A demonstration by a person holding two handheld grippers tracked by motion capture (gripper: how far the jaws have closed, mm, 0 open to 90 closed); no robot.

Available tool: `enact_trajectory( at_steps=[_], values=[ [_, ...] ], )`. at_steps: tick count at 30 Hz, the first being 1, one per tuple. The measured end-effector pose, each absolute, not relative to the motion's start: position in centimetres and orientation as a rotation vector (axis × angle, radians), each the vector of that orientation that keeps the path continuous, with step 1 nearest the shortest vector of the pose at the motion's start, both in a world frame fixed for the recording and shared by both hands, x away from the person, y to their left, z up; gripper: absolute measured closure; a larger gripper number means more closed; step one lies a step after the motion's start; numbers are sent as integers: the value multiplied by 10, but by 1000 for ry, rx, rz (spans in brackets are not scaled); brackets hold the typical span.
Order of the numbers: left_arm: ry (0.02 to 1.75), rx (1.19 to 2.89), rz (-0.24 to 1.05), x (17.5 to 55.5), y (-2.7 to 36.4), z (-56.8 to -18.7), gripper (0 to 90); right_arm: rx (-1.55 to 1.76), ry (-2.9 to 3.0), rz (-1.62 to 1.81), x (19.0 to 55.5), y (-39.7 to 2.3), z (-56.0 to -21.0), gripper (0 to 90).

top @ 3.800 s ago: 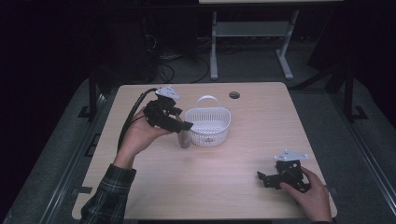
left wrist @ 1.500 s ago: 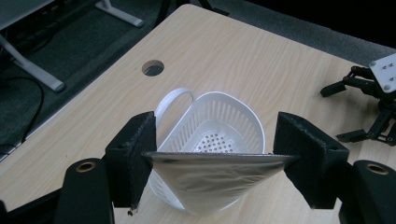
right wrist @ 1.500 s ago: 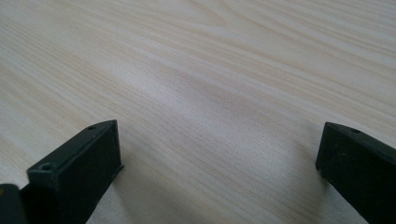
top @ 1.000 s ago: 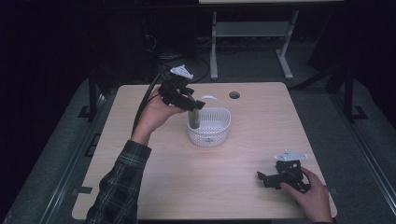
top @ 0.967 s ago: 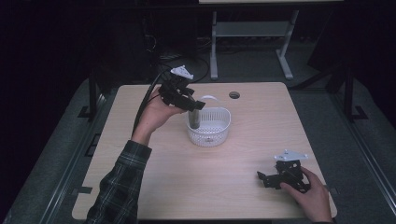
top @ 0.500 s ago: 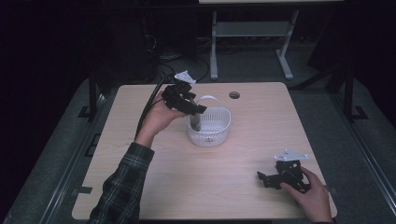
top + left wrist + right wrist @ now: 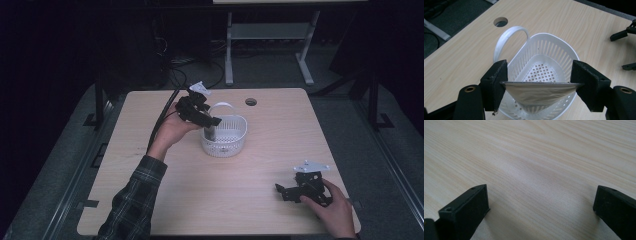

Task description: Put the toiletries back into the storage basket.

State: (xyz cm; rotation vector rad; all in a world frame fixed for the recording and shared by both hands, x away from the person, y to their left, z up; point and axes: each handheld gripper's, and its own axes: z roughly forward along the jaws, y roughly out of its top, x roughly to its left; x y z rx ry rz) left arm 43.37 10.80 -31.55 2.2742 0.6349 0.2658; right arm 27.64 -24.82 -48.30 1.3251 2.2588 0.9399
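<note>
My left gripper (image 7: 212,121) is shut on a silver foil pouch (image 7: 209,133), pinching its flat top edge from both sides. In the left gripper view the pouch (image 7: 539,94) hangs point-down from the gripper (image 7: 539,82), just inside the near rim of a white slotted basket (image 7: 554,47). The basket (image 7: 235,142) stands at the table's middle back, its handle folded toward the far side. My right gripper (image 7: 281,193) rests on the table at the front right. It is open (image 7: 541,202), with bare wood between its jaws.
A round cable hole (image 7: 251,101) lies in the tabletop behind the basket. The left gripper's cable (image 7: 162,117) trails off the table's left back edge. A white desk frame (image 7: 270,30) stands on the floor beyond the table.
My left gripper carried the pouch from beside the basket's left side up and over its rim, then slightly right and down. The right gripper has stayed put.
</note>
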Motion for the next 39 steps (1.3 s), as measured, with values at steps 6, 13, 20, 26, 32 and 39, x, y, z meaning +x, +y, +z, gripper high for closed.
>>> enact_trajectory(
  at_steps=[6,13,20,26,32,39],
  values=[
    [647,2277,257,435,108,-326,297,1325,2258,939,276,-248,-483,0],
    [658,2280,247,437,109,-335,297,1325,2258,939,276,-248,-483,0],
    [672,2289,244,439,109,-345,297,1325,2258,939,276,-248,-483,0],
    [682,2289,240,439,108,-351,296,1325,2258,939,276,-248,-483,0],
    [682,2291,245,439,108,-353,296,1325,2258,939,276,-248,-483,0],
    [681,2288,246,438,109,-353,283,1325,2258,939,276,-248,-483,0]
  ],
)
